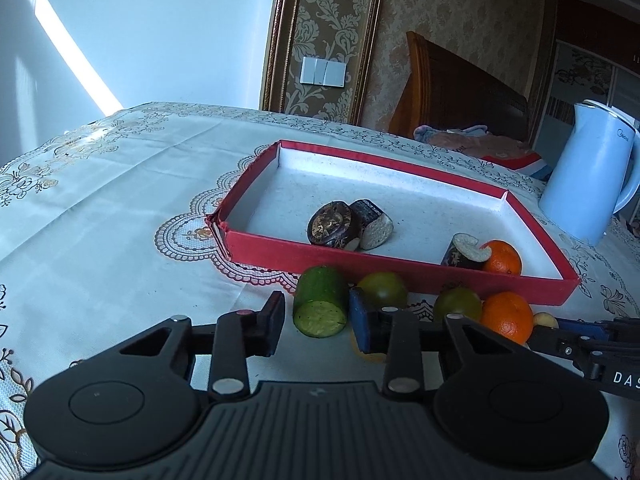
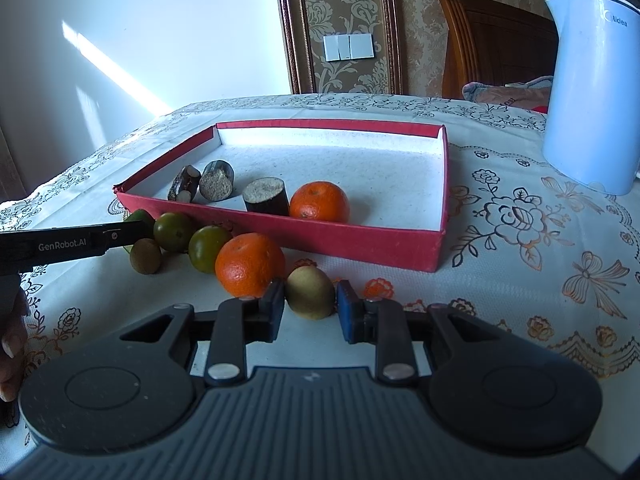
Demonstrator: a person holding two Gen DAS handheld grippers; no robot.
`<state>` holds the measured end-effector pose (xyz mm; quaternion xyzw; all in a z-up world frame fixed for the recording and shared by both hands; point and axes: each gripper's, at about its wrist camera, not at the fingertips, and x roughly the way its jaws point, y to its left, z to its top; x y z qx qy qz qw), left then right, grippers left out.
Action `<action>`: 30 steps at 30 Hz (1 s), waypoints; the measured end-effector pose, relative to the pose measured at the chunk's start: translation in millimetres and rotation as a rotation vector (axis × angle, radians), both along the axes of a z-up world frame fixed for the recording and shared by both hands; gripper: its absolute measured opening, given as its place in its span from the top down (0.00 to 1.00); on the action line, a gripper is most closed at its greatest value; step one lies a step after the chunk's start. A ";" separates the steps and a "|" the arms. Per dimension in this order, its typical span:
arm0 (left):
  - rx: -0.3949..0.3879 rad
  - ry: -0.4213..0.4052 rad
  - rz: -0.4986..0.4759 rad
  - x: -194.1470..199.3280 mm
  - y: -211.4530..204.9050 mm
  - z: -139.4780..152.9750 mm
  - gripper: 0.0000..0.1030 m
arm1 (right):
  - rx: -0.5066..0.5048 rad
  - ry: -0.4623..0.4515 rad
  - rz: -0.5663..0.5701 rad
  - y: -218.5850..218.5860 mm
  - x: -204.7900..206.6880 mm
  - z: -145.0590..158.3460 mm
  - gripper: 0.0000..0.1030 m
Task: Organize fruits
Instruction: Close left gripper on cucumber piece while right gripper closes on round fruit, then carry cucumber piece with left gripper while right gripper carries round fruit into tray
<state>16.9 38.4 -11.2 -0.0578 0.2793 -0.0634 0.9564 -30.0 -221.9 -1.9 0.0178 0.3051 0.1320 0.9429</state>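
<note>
A red tray (image 1: 320, 255) with a white floor holds three dark stem pieces (image 1: 332, 226) and an orange (image 2: 319, 201). In front of its near wall lie a cut cucumber piece (image 1: 320, 308), two green round fruits (image 2: 209, 248), a second orange (image 2: 250, 265), a small brown kiwi (image 2: 146, 256) and a yellowish kiwi (image 2: 310, 294). My left gripper (image 1: 317, 305) is shut on the cucumber piece, which rests on the cloth. My right gripper (image 2: 311, 292) is shut on the yellowish kiwi, right beside the loose orange.
A pale blue kettle (image 2: 592, 92) stands on the table to the right of the tray. The patterned tablecloth (image 2: 520, 240) lies bare between them. A wooden headboard (image 1: 460, 92) rises behind the table. A person's hand (image 2: 10, 344) shows at the left edge.
</note>
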 end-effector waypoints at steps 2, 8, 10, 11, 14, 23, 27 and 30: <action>-0.008 0.000 -0.006 0.2 0.3 -0.2 0.71 | 0.000 0.000 0.000 0.0 0.3 0.0 0.75; -0.011 -0.011 -0.005 -0.7 1.3 0.4 0.72 | 0.000 0.000 -0.001 0.0 0.2 0.0 0.75; -0.003 -0.022 0.000 -2.2 0.2 1.2 0.72 | 0.000 -0.001 -0.001 -0.1 0.1 0.0 0.75; 0.003 -0.032 0.001 -3.4 -0.6 2.0 0.72 | 0.001 -0.002 -0.002 -0.5 -0.1 0.1 0.75; 0.028 -0.061 -0.002 -7.7 -4.8 4.5 0.72 | 0.001 -0.004 -0.004 -0.8 -0.4 0.4 0.76; 0.091 -0.154 0.010 -20.7 -12.9 11.2 0.72 | 0.000 -0.017 -0.017 -1.7 -2.2 2.0 0.75; 0.096 -0.170 0.007 -22.6 -13.1 12.5 0.72 | 0.004 -0.036 -0.022 -2.3 -4.7 4.3 0.75; 0.107 -0.188 0.006 -23.6 -14.8 14.4 0.72 | 0.008 -0.051 -0.027 -3.3 -6.7 6.0 0.75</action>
